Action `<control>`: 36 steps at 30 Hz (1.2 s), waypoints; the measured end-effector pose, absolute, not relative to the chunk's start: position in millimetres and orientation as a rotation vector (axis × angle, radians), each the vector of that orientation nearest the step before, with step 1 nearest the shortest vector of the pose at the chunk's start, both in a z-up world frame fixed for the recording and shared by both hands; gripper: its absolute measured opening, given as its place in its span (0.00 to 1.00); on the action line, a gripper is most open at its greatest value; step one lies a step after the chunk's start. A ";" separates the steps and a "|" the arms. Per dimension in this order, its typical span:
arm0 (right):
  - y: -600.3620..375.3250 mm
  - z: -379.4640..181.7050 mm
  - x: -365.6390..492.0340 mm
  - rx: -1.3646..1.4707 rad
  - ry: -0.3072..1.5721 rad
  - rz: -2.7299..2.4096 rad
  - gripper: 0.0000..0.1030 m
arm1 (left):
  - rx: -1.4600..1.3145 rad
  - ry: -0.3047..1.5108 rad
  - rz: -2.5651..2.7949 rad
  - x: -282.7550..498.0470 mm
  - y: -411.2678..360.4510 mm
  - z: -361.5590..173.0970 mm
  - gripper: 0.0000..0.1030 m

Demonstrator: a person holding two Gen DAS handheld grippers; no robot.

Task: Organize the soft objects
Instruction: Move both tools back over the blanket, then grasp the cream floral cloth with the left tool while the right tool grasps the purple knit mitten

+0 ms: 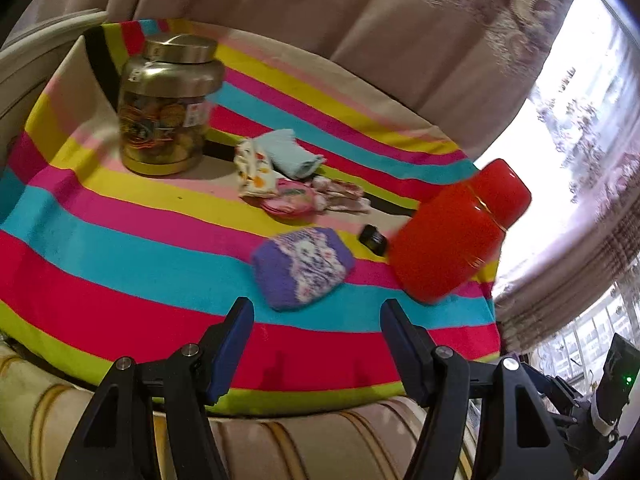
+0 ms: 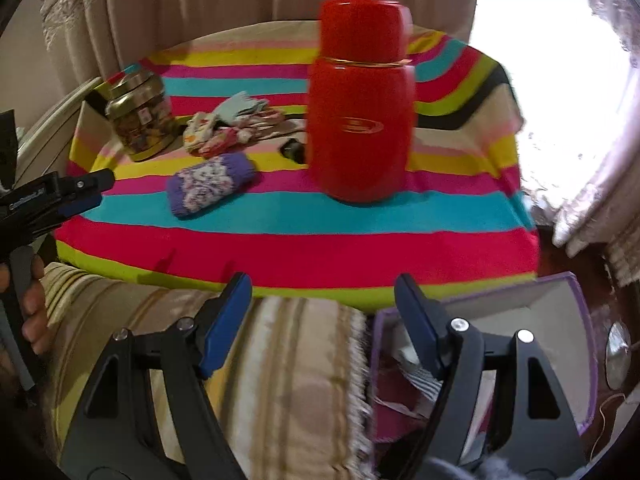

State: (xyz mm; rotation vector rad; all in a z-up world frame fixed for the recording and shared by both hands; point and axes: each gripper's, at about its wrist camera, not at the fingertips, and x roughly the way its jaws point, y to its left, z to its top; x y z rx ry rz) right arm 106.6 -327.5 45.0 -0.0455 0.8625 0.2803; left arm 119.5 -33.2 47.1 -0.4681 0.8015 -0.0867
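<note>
My left gripper [image 1: 316, 312] hangs with its fingers spread and nothing between them, just short of the purple knitted sock bundle with a white pattern [image 1: 303, 267], which lies on the bench's rainbow-striped cloth [image 1: 120, 248]. My right gripper [image 2: 322, 292] is likewise spread and holding nothing, near the cloth's front edge. A heap of small pastel socks [image 1: 288, 176] lies between the gold-lidded glass jar [image 1: 168, 104] and the red plastic canister [image 2: 360, 120]. A purple-rimmed box [image 2: 576, 320] sits low at right.
</note>
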 end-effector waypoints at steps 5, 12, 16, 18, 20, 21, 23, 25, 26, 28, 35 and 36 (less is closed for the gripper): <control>-297.2 40.6 128.8 -0.052 0.874 0.330 0.74 | -0.461 0.820 -0.077 143.5 -18.9 44.2 0.64; -260.1 35.3 159.2 -0.042 0.879 0.364 0.74 | -0.434 0.835 -0.033 211.0 2.2 43.2 0.64; -244.7 30.8 174.3 -0.044 0.882 0.362 0.74 | -0.447 0.856 0.001 253.6 12.7 31.9 0.64; -238.0 27.8 180.3 -0.047 0.885 0.369 0.74 | -0.443 0.869 0.018 273.9 14.6 24.5 0.64; -231.4 23.3 187.5 -0.054 0.896 0.374 0.74 | -0.446 0.888 0.032 292.5 17.0 14.8 0.64; -229.6 21.5 190.8 -0.052 0.903 0.378 0.74 | -0.450 0.898 0.036 300.0 17.3 10.6 0.64; -226.3 16.9 199.0 -0.044 0.918 0.385 0.74 | -0.453 0.916 0.049 313.4 18.8 1.8 0.64; -224.8 12.8 205.8 -0.034 0.936 0.389 0.74 | -0.446 0.938 0.056 327.2 18.4 -7.8 0.64; -223.8 10.3 210.4 -0.026 0.948 0.391 0.74 | -0.442 0.946 0.062 332.0 18.1 -11.5 0.64; -221.9 5.9 219.3 -0.004 0.971 0.391 0.74 | -0.439 0.961 0.069 341.7 18.2 -19.3 0.64; -203.4 -6.1 242.1 0.042 1.017 0.383 0.74 | -0.399 0.996 0.045 362.9 15.4 -41.4 0.35; -200.9 -7.3 244.9 0.048 1.024 0.381 0.74 | -0.382 0.990 0.038 362.5 13.4 -41.0 0.32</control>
